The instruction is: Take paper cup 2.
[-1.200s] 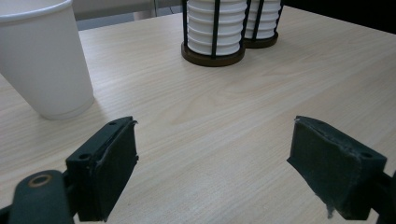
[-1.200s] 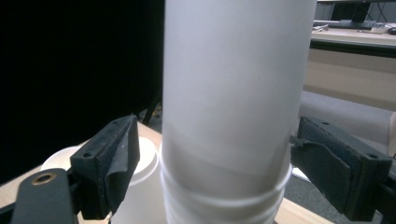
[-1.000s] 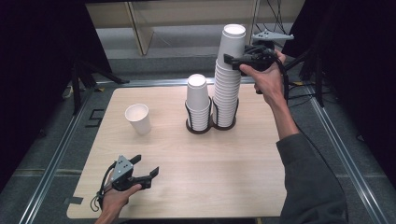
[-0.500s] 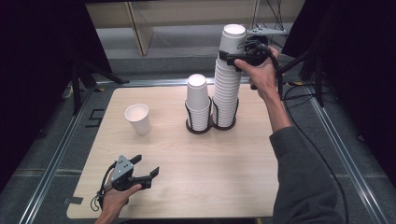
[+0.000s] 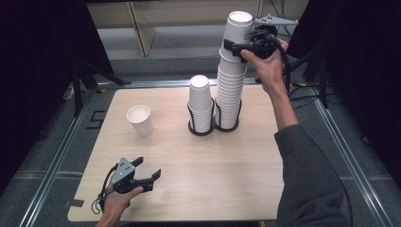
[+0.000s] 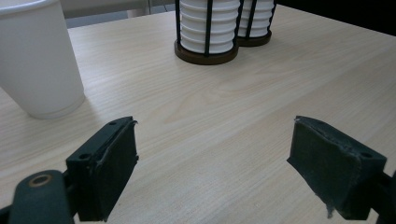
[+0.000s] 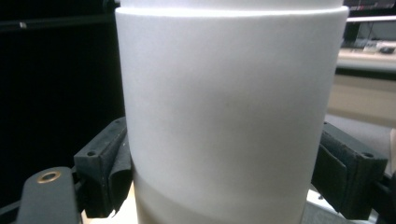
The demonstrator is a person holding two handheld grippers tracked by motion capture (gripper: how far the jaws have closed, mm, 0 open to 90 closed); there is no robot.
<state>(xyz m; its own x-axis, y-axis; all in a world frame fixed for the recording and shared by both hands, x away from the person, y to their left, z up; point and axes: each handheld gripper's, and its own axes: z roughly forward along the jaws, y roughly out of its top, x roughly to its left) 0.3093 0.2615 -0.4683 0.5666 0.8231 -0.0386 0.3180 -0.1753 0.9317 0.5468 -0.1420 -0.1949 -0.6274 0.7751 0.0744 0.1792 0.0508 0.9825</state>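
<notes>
The top cup (image 5: 236,28) sits on the taller stack (image 5: 230,90) in the wire holder (image 5: 213,126) at the far middle of the table (image 5: 236,189); being thin paper, it is probably light and easily crushed, best held gently by its side wall below the rim. The right gripper (image 5: 243,46), raised high on an outstretched arm, pinches it there, while the left gripper (image 5: 146,174) rests low near the front edge, jaws spread and holding nothing, with a single cup (image 5: 140,120) standing beyond it

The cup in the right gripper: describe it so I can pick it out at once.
On the wooden table stand two black wire holders with white cup stacks. Atop the taller stack, the top cup is clamped by the right gripper, sitting higher than every other cup.
</notes>
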